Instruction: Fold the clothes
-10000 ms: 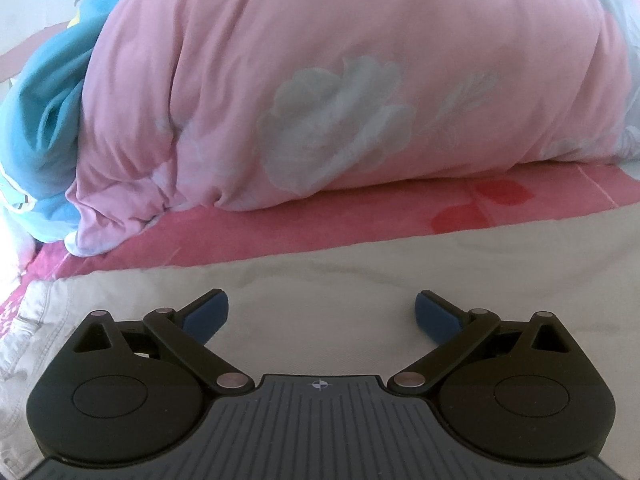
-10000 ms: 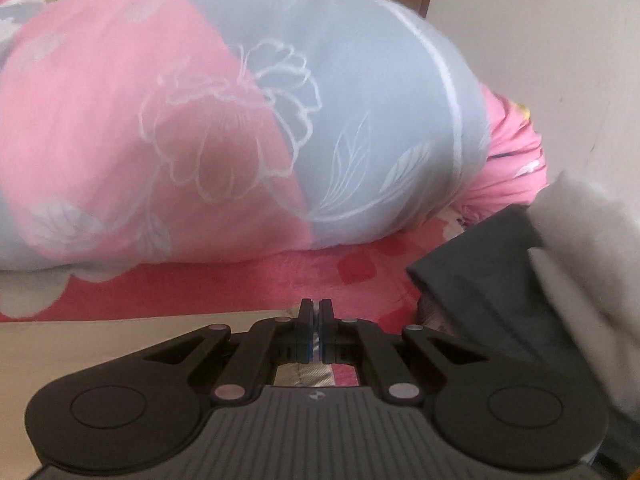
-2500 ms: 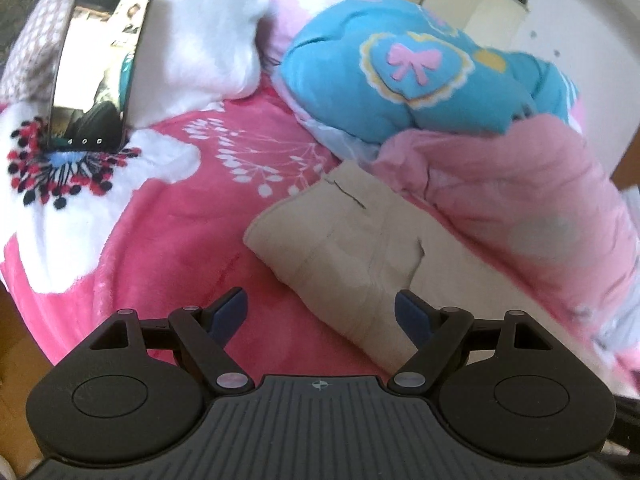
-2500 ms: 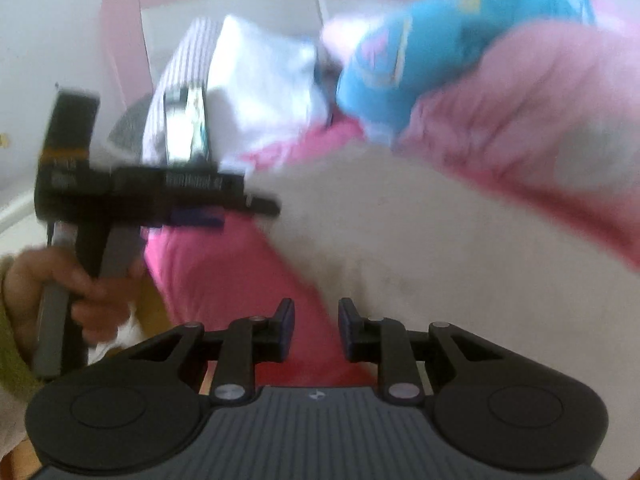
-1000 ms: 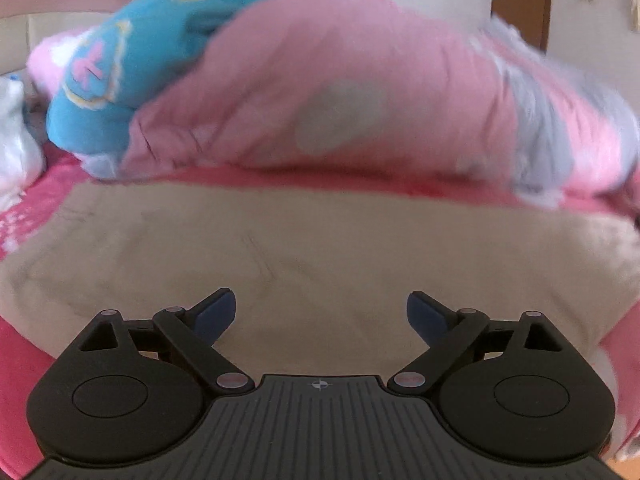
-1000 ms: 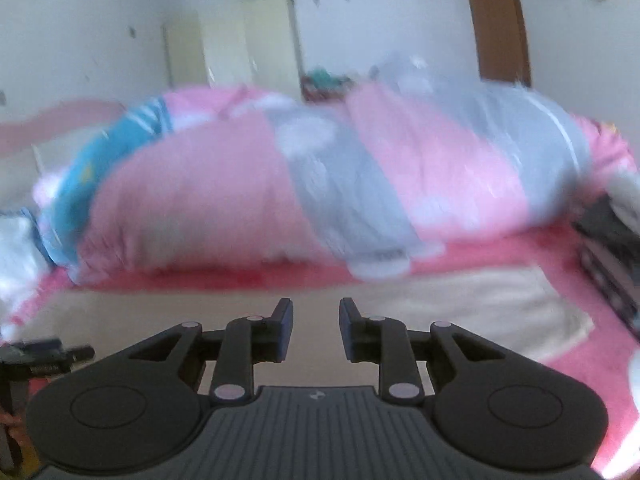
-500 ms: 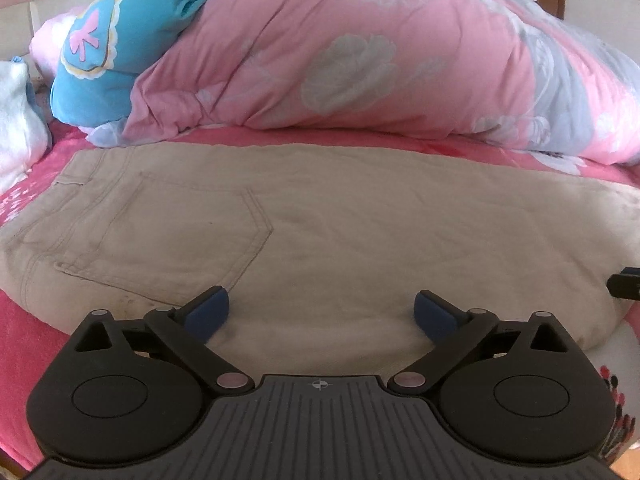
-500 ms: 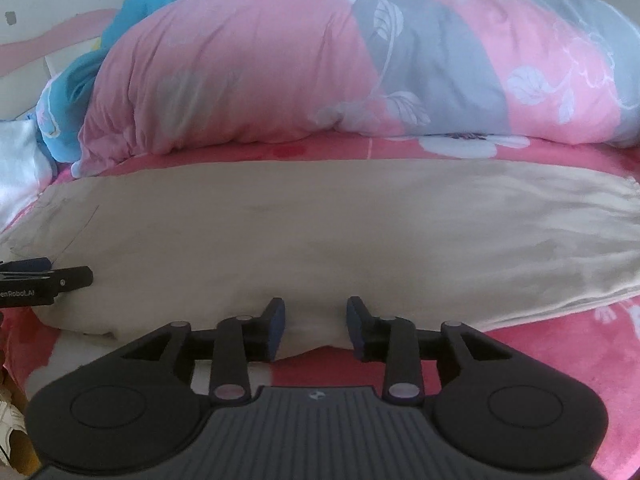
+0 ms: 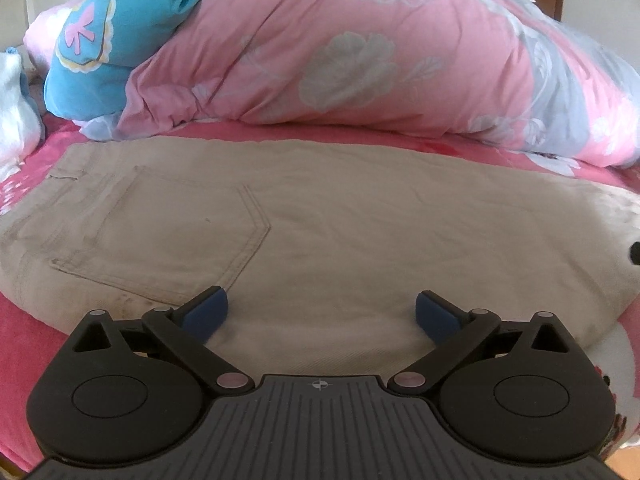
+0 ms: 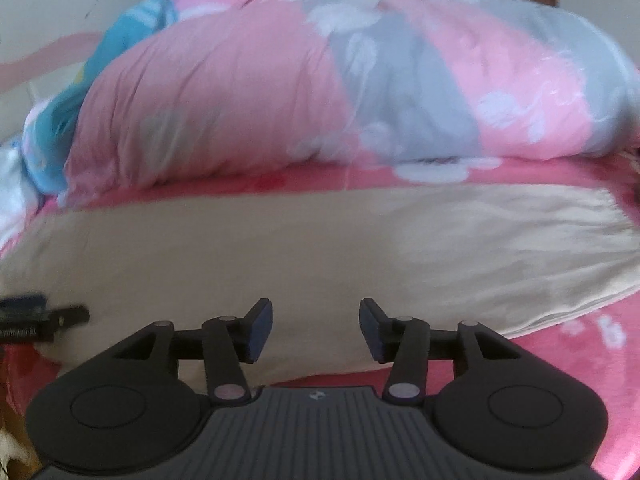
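Note:
Beige trousers (image 9: 320, 216) lie flat across the pink bed, waist and back pocket (image 9: 168, 232) to the left, legs running right. In the right wrist view the same trousers (image 10: 320, 248) stretch from the left edge to the cuffs at the right. My left gripper (image 9: 322, 312) stands wide open just above the trousers' near edge, beside the pocket, nothing between its blue pads. My right gripper (image 10: 316, 330) hovers over the near edge of the leg part, its jaws opening and nothing between them. The left gripper's tip (image 10: 44, 314) shows at the left edge of the right wrist view.
A big pink and grey flowered quilt (image 9: 360, 60) is bunched along the far side of the bed, with a blue cushion (image 9: 104, 40) at its left end. A white fluffy thing (image 9: 16, 112) lies far left. The pink bedspread (image 10: 580, 344) shows beyond the trousers' near edge.
The right gripper has sunk towards the trousers and its jaws have spread wider. The left gripper's view has steadied over the pocket, and its jaws opened slightly more.

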`<control>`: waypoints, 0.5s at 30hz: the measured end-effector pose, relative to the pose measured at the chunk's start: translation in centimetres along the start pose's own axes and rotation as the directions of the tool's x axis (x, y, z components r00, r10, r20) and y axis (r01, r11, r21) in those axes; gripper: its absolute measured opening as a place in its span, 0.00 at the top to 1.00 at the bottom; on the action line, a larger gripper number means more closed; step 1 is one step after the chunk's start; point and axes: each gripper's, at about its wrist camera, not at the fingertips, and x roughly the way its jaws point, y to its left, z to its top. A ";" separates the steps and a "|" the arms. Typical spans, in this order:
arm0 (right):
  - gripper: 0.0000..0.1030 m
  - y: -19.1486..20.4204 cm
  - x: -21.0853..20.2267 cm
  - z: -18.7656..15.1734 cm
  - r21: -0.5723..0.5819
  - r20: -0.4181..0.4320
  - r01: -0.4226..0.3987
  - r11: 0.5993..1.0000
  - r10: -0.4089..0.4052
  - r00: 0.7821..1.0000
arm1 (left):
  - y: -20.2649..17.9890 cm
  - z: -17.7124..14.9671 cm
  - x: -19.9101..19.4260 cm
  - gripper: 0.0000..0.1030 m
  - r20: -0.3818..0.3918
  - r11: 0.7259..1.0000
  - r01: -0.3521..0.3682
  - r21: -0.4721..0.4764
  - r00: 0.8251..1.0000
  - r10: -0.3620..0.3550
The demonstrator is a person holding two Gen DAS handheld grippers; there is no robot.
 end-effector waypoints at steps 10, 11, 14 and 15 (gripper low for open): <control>0.50 -2.1 0.9 -3.0 -0.029 -0.002 0.012 1.000 -0.012 1.000 | -0.1 0.0 0.0 0.01 -0.005 1.000 0.002 0.010 1.000 -0.002; 0.50 -2.3 1.1 -3.6 -0.046 -0.003 0.009 0.999 -0.009 1.000 | -0.1 0.1 0.0 0.01 -0.005 1.000 0.002 0.011 1.000 -0.002; 0.50 -2.3 0.1 -3.8 -0.084 0.012 0.006 0.996 -0.005 1.000 | -0.1 0.1 0.0 0.01 -0.008 1.000 0.002 0.015 1.000 -0.002; 0.51 -2.3 -0.2 -3.6 -0.083 0.008 0.008 0.997 -0.008 1.000 | -0.1 0.1 0.0 0.01 -0.007 1.000 0.002 0.015 1.000 -0.002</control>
